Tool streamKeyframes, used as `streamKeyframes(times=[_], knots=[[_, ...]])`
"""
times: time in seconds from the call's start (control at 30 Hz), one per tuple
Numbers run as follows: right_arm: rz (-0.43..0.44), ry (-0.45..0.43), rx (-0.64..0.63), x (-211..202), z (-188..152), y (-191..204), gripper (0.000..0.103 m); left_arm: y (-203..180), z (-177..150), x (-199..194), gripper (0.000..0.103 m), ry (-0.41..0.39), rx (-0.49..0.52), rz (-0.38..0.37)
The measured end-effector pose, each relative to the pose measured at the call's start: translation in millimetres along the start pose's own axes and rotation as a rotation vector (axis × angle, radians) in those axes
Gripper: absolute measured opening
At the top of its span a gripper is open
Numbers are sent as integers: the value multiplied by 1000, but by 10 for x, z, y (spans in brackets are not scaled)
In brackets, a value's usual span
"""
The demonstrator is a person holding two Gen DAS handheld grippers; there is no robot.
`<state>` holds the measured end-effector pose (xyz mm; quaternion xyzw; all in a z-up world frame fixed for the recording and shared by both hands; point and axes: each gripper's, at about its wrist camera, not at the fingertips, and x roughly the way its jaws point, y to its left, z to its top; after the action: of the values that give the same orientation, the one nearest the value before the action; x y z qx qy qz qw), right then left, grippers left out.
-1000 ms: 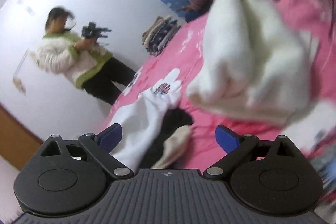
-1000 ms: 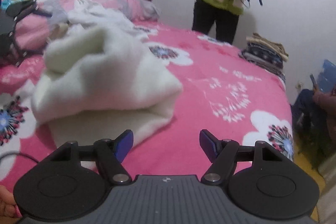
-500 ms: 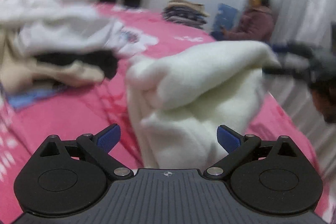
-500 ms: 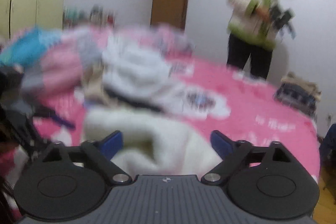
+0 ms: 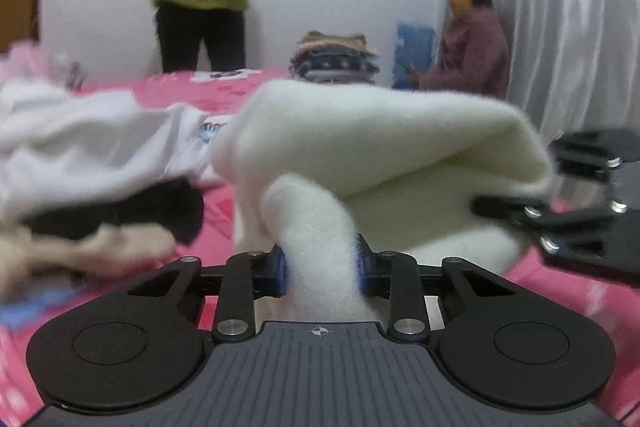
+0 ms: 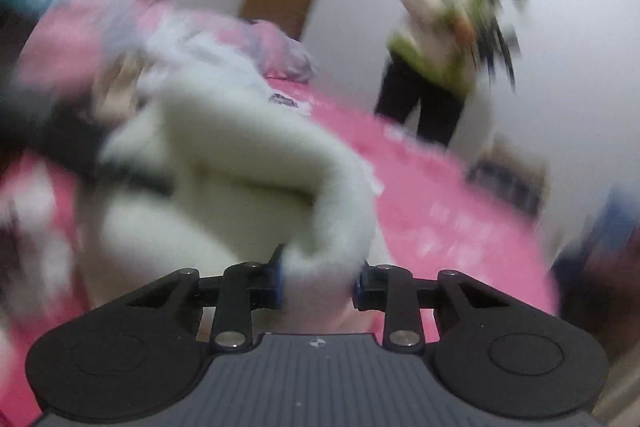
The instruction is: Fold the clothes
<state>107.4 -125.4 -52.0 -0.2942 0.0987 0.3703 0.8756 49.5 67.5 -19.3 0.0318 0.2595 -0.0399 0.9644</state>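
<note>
my left gripper [image 5: 320, 264] is closing, its pads pinching a roll of the cream fleece garment [image 5: 384, 147]. my right gripper [image 6: 319, 277] closes on another bunch of it, though that view is blurred. the fleece runs lengthwise from 12 toward 3 o'clock of my left tool, on the pink bedspread [image 5: 224, 199].

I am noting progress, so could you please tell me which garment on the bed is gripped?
The cream fleece garment, pinched by both closing grippers; the white top lies loose.
</note>
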Motion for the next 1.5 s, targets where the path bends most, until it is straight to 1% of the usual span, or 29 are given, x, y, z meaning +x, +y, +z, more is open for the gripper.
streamKeyframes(times=[0.07, 0.1, 0.13, 0.2, 0.27, 0.3, 0.33, 0.37, 0.4, 0.43, 0.47, 0.5, 0.53, 0.6, 0.63, 0.67, 0.7, 0.73, 0.8, 0.87, 0.93, 1.0, 1.1, 1.17, 1.2, 1.27, 1.4, 1.43, 1.5], knots=[[-16, -42, -150, -9, -197, 223, 33, 55, -207, 129, 27, 13, 47, -28], [-21, -56, -196, -24, -299, 300, 32, 35, -268, 114, 28, -7, 99, -32], [-31, -66, -221, -36, -372, 361, 32, -5, -298, 64, 28, -25, 154, -27], [-29, -70, -172, -51, -437, 348, 32, -25, -323, -12, 30, -32, 167, -29], [-22, -69, -101, -50, -473, 306, 32, 13, -323, -48, 41, -28, 144, -21], [-20, -66, -64, -41, -465, 285, 32, 40, -300, -80, 58, -18, 119, 2], [-21, -65, -37, -36, -454, 275, 32, 51, -273, -153, 64, -14, 97, 29], [-22, -63, -22, -45, -442, 271, 32, 10, -254, -257, 64, -30, 118, 49], [-24, -63, -14, -53, -433, 267, 32, -46, -238, -367, 65, -52, 153, 66], [-25, -63, -7, -56, -436, 261, 32, -117, -251, -455, 68, -84, 216, 96], [-23, -63, 4, -62, -440, 250, 32, -225, -273, -548, 73, -130, 316, 148], [-21, -62, 16, -71, -444, 238, 32, -319, -293, -593, 81, -174, 407, 205], [-20, -62, 26, -85, -444, 225, 32, -404, -313, -621, 85, -216, 492, 262], [-19, -65, 43, -87, -452, 210, 33, -518, -315, -589, 85, -278, 609, 310], [-23, -67, 49, -84, -454, 218, 33, -562, -323, -527, 85, -291, 658, 323], [-28, -69, 53, -80, -456, 228, 33, -604, -321, -445, 82, -277, 699, 317], [-33, -71, 59, -74, -463, 232, 33, -645, -315, -360, 52, -255, 738, 305], [-37, -73, 69, -74, -471, 235, 33, -687, -309, -275, 33, -232, 777, 293], [-44, -73, 96, -66, -477, 227, 33, -746, -209, -330, 26, -261, 717, 251], [-47, -69, 122, -61, -486, 206, 34, -800, -144, -437, 25, -271, 664, 219], [-46, -62, 152, -68, -500, 171, 34, -801, -202, -493, 24, -243, 621, 172], [-44, -50, 194, -63, -508, 127, 34, -854, -407, -527, 22, -231, 693, 170], [-45, -42, 249, -66, -529, 102, 34, -927, -826, -468, 20, -197, 858, 130], [-39, -46, 246, -86, -560, 86, 34, -848, -1104, -400, 20, -214, 958, 133], [-27, -50, 240, -102, -581, 70, 35, -779, -1130, -401, 19, -223, 949, 121], [-15, -56, 193, -151, -627, 66, 37, -679, -1035, -421, 19, -206, 884, 75], [-20, -66, -5, -243, -656, 176, 37, -631, -901, -465, 20, -164, 858, 15], [1, -69, -48, -302, -667, 220, 37, -625, -844, -493, 27, -147, 842, -5], [76, -54, -37, -476, -643, 149, 38, -571, -642, -633, 36, -79, 761, -72]])
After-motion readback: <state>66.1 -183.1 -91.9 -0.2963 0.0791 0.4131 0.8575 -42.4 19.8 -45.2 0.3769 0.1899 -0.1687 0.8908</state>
